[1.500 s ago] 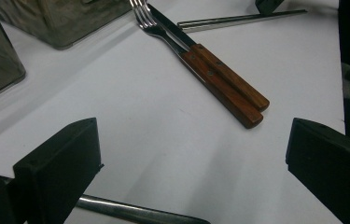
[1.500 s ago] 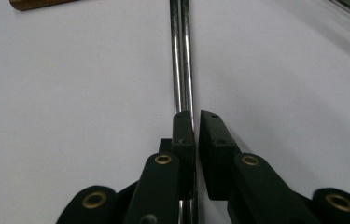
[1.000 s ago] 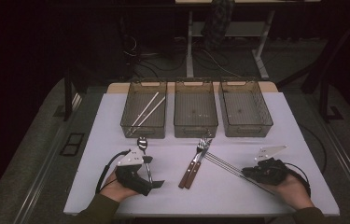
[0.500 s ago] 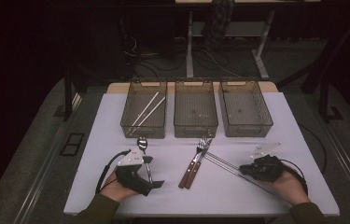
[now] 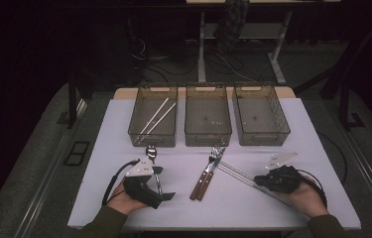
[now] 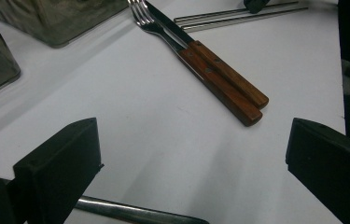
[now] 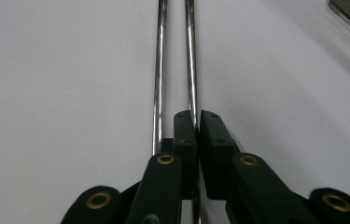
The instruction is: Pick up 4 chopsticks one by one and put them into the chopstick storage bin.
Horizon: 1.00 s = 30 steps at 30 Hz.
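Observation:
Two thin metal chopsticks [image 5: 240, 176] lie side by side on the white table [image 5: 322, 148], running diagonally at the right. My right gripper [image 5: 259, 179] rests on the table at their near end. In the right gripper view its jaws [image 7: 198, 122] are shut on the right-hand chopstick [image 7: 190, 56], while the other chopstick [image 7: 159, 70] lies free just beside the left jaw. My left gripper [image 5: 162, 188] sits at the front left, open [image 6: 191, 140], with bare table between its jaws. A spoon [image 5: 151, 152] lies next to it, its handle [image 6: 130, 212] passing by the left jaw.
Two wooden-handled forks [image 5: 208, 173] [image 6: 219, 74] lie together in the middle of the table. Three clear bins stand in a row at the back: the left bin [image 5: 152, 144] holds two chopsticks [image 5: 156, 116], beside the middle bin [image 5: 208, 143] and the right bin [image 5: 262, 142].

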{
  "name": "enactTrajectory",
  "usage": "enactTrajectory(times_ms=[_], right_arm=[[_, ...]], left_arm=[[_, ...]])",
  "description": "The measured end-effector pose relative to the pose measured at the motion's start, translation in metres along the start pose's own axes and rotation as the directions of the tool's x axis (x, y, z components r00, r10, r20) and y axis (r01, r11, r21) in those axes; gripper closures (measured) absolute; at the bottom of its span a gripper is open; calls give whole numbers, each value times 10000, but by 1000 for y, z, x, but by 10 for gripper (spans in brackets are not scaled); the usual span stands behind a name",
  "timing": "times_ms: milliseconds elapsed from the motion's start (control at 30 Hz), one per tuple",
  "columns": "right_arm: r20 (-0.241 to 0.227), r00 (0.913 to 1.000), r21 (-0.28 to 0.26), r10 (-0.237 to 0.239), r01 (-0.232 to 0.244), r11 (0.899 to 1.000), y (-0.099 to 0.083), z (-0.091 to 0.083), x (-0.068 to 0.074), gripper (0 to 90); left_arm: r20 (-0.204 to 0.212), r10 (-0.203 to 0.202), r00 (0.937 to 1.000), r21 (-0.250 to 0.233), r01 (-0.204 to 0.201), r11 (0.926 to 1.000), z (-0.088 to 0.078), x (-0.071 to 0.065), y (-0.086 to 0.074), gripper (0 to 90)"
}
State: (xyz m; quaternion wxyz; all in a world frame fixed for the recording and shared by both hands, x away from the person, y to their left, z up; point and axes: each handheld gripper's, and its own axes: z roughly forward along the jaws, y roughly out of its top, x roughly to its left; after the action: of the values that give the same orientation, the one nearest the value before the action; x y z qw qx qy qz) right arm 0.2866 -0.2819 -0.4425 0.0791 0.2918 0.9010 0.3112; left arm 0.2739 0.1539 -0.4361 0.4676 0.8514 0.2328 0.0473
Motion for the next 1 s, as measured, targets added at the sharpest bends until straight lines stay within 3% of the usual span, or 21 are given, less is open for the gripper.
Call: enactTrajectory(times_ms=[767,1000], right_arm=[[51,10000,-63,61,-61,10000,0,-1,0,856],[12,9998,-419,196,-196,9989,1,-9,-1,856]], left_arm=[[60,53,10000,-4,-53,10000,0,0,0,19],[78,44,10000,-34,-43,10000,0,-1,0,18]])
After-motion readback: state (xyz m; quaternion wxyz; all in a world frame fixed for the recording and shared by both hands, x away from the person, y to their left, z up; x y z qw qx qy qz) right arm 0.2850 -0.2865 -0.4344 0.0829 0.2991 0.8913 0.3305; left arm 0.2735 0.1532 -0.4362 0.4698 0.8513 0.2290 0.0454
